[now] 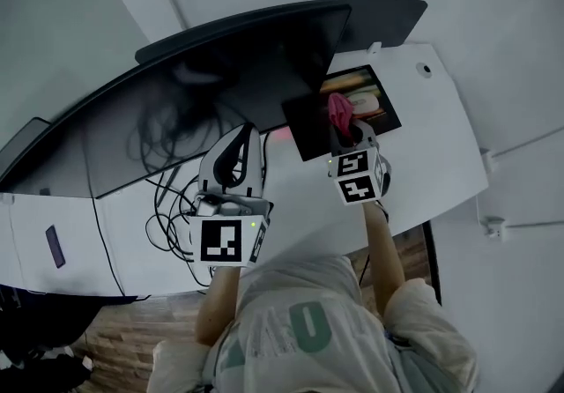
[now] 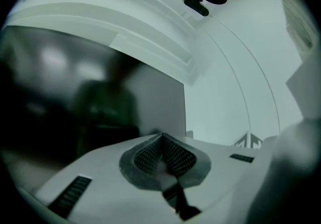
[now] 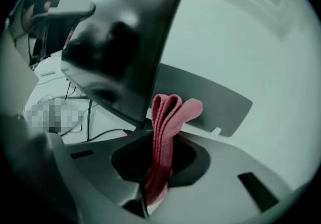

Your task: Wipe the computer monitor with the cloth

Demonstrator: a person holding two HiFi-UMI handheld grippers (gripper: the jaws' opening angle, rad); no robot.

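Observation:
A wide curved monitor (image 1: 203, 92) with a dark screen stands on the white desk (image 1: 432, 144). My right gripper (image 1: 351, 132) is shut on a folded pink cloth (image 1: 338, 109), just off the screen's lower right corner. In the right gripper view the cloth (image 3: 168, 117) sticks up out of the jaws of the right gripper (image 3: 160, 155), beside the monitor's right edge (image 3: 150, 57); I cannot tell whether it touches. My left gripper (image 1: 239, 139) points at the lower middle of the screen. Its meshed pads (image 2: 150, 155) meet with nothing between them, the dark screen (image 2: 75, 97) close ahead.
A dark mat with a coloured picture (image 1: 370, 100) lies on the desk under the right gripper. Tangled black cables (image 1: 172, 206) run below the monitor near the left gripper. A small dark flat object (image 1: 55, 246) lies at the far left. The desk edge runs at the right.

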